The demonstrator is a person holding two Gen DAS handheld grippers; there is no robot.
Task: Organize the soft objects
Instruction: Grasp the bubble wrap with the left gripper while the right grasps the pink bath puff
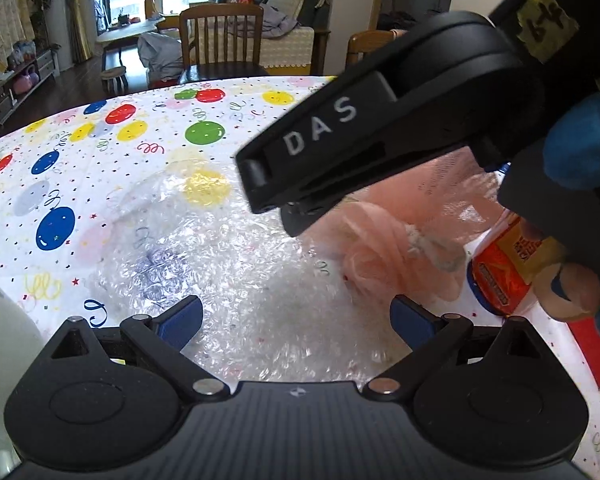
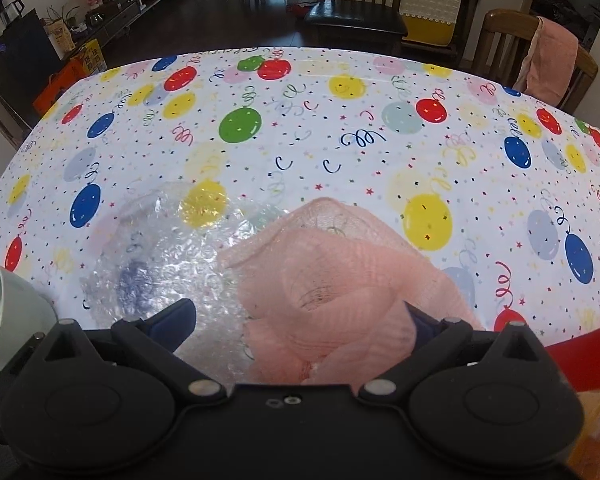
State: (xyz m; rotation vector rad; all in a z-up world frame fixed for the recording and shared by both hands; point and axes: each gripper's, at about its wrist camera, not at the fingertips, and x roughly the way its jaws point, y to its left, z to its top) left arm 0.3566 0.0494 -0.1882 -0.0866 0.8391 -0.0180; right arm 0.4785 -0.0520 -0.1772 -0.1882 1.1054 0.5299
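Right wrist view: right gripper (image 2: 300, 320) stood wide apart around pink mesh pouf (image 2: 331, 280), unclamped, near table's near edge, overlapping bubble wrap (image 2: 168, 264). Left gripper (image 1: 296, 316) spread, empty, over wrap. Risk: closing could snag wrap too; cup (image 2: 4, 312) close by might tip

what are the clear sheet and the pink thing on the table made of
The clear sheet looks like plastic bubble wrap: transparent, glossy, covered in small shiny blisters, with the balloon-print tablecloth showing through. The pink thing seems to be a soft, matte mesh or gauze fabric, loosely bunched in folds with a fine net weave.
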